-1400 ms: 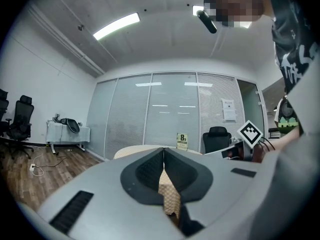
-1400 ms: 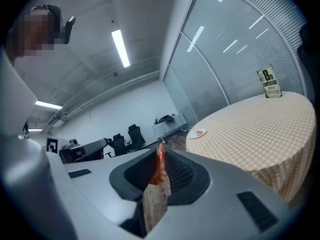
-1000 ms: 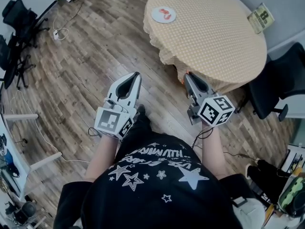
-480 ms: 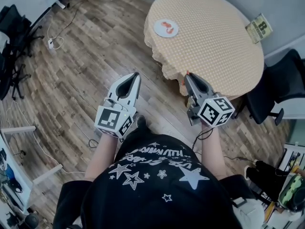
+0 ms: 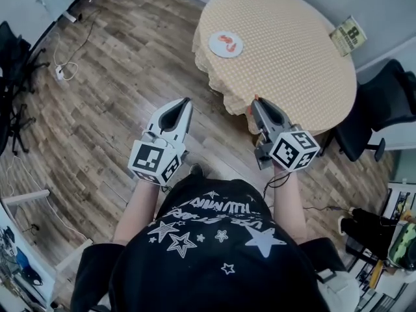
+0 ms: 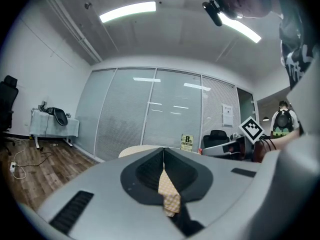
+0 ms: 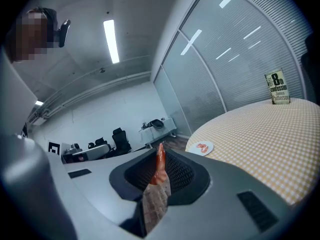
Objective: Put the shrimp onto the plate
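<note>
**Right gripper view**
- Right claw (image 7: pixel 162 153): clenching on the shrimp (image 7: pixel 159 165), which is pinched between the jaws. Its long axis is running along the claw, with the red tip poking out past the jaw ends.
- Plate (image 7: pixel 208 145): lying ahead and to the right of the claw, near the worktop (image 7: pixel 260 134) edge, well apart from the claw. It is already carrying a second shrimp (image 7: pixel 201 147).
- Book (image 7: pixel 277 86): standing upright at the far rim of the worktop, well apart from the plate.

**Left gripper view**
- Left claw (image 6: pixel 163 151): jaws are pressing together with nothing between them. Only checked cloth is showing through the slot below.
- The worktop is showing ahead as a pale sliver.

**Head view**
- Both claws are hovering over the wood floor, short of the worktop, in front of the person's chest.
- The right claw is sitting just beside the draped cloth edge.
- The plate is lying forward and slightly left of the right claw, roughly between the lines of the two claws and close to the worktop's left edge.
- The two claws are looking about equally far from the plate, but only the right one is carrying cargo.
- Judgement: the coming move is calling for a forward reach, veering left.
- Open room: the cloth around the plate is lying bare. An office chair (image 5: pixel 383 106) is standing to the right, well clear.
</note>
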Available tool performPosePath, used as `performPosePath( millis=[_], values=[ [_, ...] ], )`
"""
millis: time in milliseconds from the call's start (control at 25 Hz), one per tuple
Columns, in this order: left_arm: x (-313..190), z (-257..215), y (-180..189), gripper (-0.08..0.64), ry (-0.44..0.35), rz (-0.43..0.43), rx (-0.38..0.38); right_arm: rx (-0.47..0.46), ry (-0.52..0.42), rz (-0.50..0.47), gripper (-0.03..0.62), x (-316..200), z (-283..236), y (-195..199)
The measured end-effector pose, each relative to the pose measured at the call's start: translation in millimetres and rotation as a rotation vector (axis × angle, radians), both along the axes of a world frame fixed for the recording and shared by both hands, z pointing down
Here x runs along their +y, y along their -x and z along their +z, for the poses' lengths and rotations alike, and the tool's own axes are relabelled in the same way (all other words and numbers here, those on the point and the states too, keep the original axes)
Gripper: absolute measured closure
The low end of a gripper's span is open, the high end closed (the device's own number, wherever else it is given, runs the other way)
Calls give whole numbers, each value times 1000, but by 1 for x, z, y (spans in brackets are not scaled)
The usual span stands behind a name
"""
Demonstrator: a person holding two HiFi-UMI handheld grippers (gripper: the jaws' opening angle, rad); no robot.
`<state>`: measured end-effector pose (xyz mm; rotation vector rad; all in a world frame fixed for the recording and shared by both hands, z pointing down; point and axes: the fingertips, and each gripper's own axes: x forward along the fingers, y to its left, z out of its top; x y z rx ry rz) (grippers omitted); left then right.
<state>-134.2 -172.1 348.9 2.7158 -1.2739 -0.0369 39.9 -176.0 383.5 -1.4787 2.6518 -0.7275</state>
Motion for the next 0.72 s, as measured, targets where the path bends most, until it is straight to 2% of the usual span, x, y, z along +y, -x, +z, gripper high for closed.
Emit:
performPosePath(
  millis=[360, 720],
  values=[
    [-9, 18, -6, 551, 36, 54, 1, 10, 54, 35, 529, 4, 16, 0],
    [-37, 30, -22, 551, 49, 47, -57, -23, 62, 7, 529, -39, 29, -8]
  ],
)
